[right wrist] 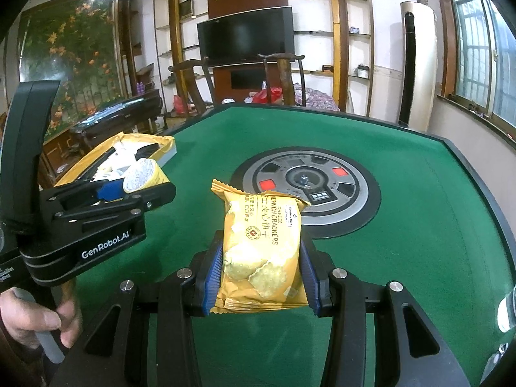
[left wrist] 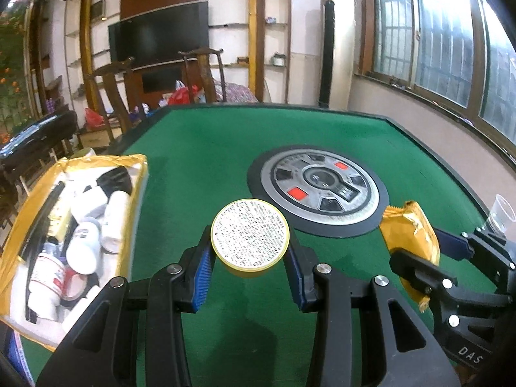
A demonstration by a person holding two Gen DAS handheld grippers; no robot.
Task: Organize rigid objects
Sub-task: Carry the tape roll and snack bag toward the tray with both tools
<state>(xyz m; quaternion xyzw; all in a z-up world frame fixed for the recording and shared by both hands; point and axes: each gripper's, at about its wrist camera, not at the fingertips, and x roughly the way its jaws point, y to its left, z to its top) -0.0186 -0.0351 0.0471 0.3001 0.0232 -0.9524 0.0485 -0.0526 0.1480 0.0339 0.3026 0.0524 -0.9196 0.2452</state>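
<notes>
Round yellow tin with a printed white lid (left wrist: 250, 233), pinched in the left claw (left wrist: 250, 258) above the green felt desk (left wrist: 200, 161), likely bound for the yellow-lined box (left wrist: 29, 213) at 9 o'clock; right claw (right wrist: 261, 274) pinches a yellow cracker packet (right wrist: 262, 245).

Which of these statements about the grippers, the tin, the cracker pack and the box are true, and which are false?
1. The left gripper holds a round yellow tin. True.
2. The right gripper is open, with nothing in it. False: it is shut on a yellow cracker pack.
3. The tin rests on the green table. False: it is held above the felt, clamped between the blue pads.
4. The box at the table's left edge already holds white bottles. True.
5. A clear plastic cup stands at the table's right edge. True.
6. The cracker pack lies inside the box. False: it is in the right gripper, over the table.
</notes>
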